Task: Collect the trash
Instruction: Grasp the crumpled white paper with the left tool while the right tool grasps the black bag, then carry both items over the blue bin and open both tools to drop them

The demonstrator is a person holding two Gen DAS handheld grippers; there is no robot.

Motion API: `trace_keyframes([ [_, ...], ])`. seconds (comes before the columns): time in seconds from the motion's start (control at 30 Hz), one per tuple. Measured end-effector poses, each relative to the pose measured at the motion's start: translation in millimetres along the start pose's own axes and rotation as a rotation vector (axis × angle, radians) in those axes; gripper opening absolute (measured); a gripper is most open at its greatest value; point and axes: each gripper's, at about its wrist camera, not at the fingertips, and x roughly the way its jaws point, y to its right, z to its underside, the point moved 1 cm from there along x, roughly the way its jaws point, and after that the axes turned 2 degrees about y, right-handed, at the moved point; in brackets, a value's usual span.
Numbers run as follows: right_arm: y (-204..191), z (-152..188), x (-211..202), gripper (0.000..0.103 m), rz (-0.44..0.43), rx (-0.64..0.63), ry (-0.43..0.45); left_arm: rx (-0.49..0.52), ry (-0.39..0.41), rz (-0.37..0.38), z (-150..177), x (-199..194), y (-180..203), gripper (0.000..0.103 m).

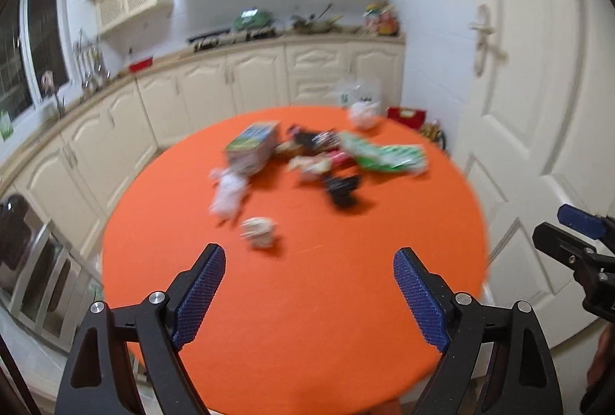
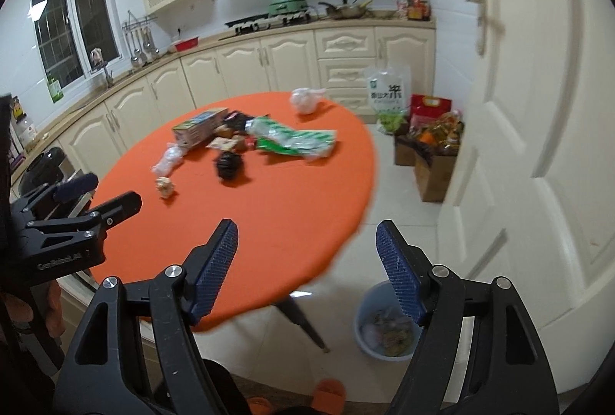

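Note:
Trash lies on a round orange table (image 1: 292, 299) (image 2: 269, 207): a carton (image 1: 253, 146) (image 2: 200, 126), a green and white wrapper (image 1: 388, 153) (image 2: 296, 140), a black crumpled piece (image 1: 342, 190) (image 2: 229, 165), clear plastic (image 1: 228, 194) (image 2: 169, 157), a small paper ball (image 1: 259, 228) (image 2: 165, 186) and a white wad (image 1: 363, 113) (image 2: 305, 100). My left gripper (image 1: 309, 261) is open and empty over the near table, short of the paper ball. My right gripper (image 2: 307, 234) is open and empty over the table's right edge. A blue bin (image 2: 386, 322) with trash stands on the floor below it.
Cream kitchen cabinets (image 2: 246, 65) run behind the table. A white door (image 2: 538, 107) stands open at right. Bags and boxes (image 2: 430, 142) sit on the floor by the door. The right gripper shows at the left wrist view's right edge (image 1: 576, 238).

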Motion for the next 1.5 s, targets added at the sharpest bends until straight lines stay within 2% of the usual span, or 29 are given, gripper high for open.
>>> trace_keyframes([
  [0.2,-50.2,-19.1,67.7,0.072,-0.047,-0.021,-0.081,-0.024,-0.085,-0.003,-9.8,48.4,-45.2,0.085],
  [0.3,-67.1,-26.6,98.8,0.072,-0.053,-0.037,-0.111,-0.047,-0.114,0.03,-15.8,69.7,-64.1,0.085],
  [0.43,-76.1,-34.3,132.3,0.072,-0.055,-0.044,-0.141,-0.046,-0.154,0.03,-29.7,104.6,-81.1,0.083],
  [0.53,-78.5,-37.7,155.3,0.072,-0.052,-0.046,-0.165,-0.03,-0.19,0.039,-33.5,125.7,-85.4,0.076],
  [0.7,-83.6,-46.4,193.6,0.072,-0.048,-0.059,-0.219,0.024,-0.212,0.03,-40.9,149.6,-83.5,0.057],
  [0.77,-85.0,-48.4,207.6,0.072,-0.054,-0.069,-0.241,0.041,-0.207,0.045,-41.9,152.4,-81.2,0.044],
  [0.83,-88.0,-49.3,217.6,0.072,-0.056,-0.084,-0.257,0.036,-0.208,0.094,-42.8,152.3,-81.6,0.031],
  [0.9,-89.3,-48.7,227.4,0.069,-0.06,-0.099,-0.271,0.035,-0.199,0.077,-42.9,154.0,-81.7,0.031],
  [0.93,-89.0,-48.5,231.7,0.064,-0.068,-0.1,-0.278,0.04,-0.191,0.064,-42.7,154.0,-81.8,0.031],
  [1.0,-89.9,-48.9,233.8,0.05,-0.066,-0.117,-0.27,0.027,-0.187,0.071,-42.6,156.5,-80.4,0.031],
  [1.03,-90.1,-48.9,234.0,0.039,-0.074,-0.125,-0.27,0.01,-0.188,0.08,-43.1,156.2,-82.3,0.031],
  [1.07,-90.3,-48.6,233.7,0.035,-0.068,-0.14,-0.267,-0.004,-0.186,0.086,-43.9,155.4,-83.1,0.031],
  [1.23,-83.7,-41.7,214.7,0.033,-0.104,-0.17,-0.231,-0.021,-0.16,0.068,-49.4,141.9,-65.1,0.031],
  [1.33,-68.8,-42.5,194.3,0.033,-0.137,-0.138,-0.2,-0.019,-0.142,0.09,-53.8,129.3,-45.6,0.031],
  [1.5,-21.1,-39.8,143.3,0.033,-0.131,-0.083,-0.138,0.042,-0.103,0.139,-62.4,110.4,16.5,0.031],
])
